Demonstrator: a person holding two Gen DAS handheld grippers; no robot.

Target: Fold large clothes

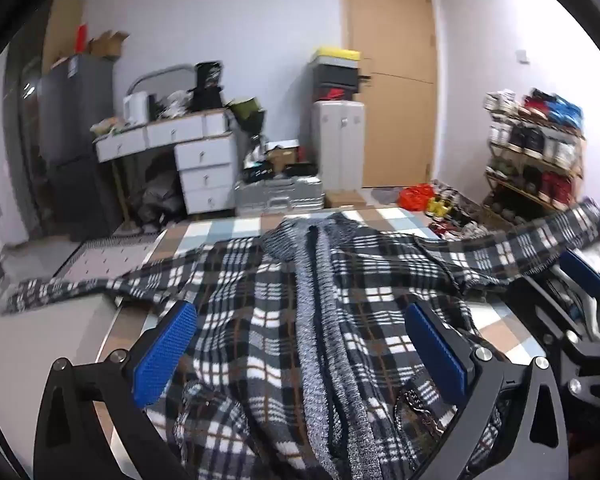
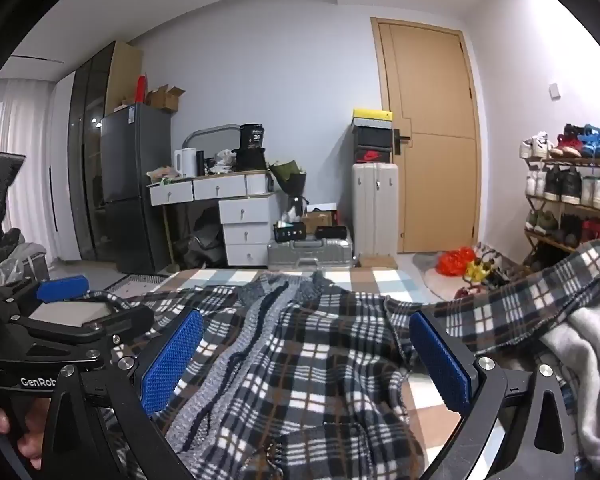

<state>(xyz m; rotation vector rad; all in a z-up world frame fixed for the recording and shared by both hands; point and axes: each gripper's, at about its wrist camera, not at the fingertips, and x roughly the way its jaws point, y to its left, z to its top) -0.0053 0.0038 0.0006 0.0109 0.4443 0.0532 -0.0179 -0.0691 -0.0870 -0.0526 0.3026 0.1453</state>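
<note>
A large black, white and brown plaid garment (image 1: pixel 260 320) with a grey knit front band (image 1: pixel 312 320) lies spread on the checked bed cover (image 1: pixel 220 228), collar away from me. It also shows in the right wrist view (image 2: pixel 320 360). One sleeve (image 1: pixel 60 286) stretches left over the bed edge, the other sleeve (image 1: pixel 540 236) runs right. My left gripper (image 1: pixel 300 352) is open just above the garment's lower body, holding nothing. My right gripper (image 2: pixel 306 364) is open over the garment's right side, also empty. The left gripper's body (image 2: pixel 60 320) shows at the left of the right wrist view.
Beyond the bed stand a white drawer desk (image 1: pixel 204 160), a dark fridge (image 1: pixel 76 140), silver suitcases (image 1: pixel 280 196), a wooden door (image 1: pixel 396 80) and a shoe rack (image 1: pixel 536 152). Shoes and a red bag (image 1: pixel 416 194) lie on the floor. A grey cloth (image 2: pixel 588 340) lies at right.
</note>
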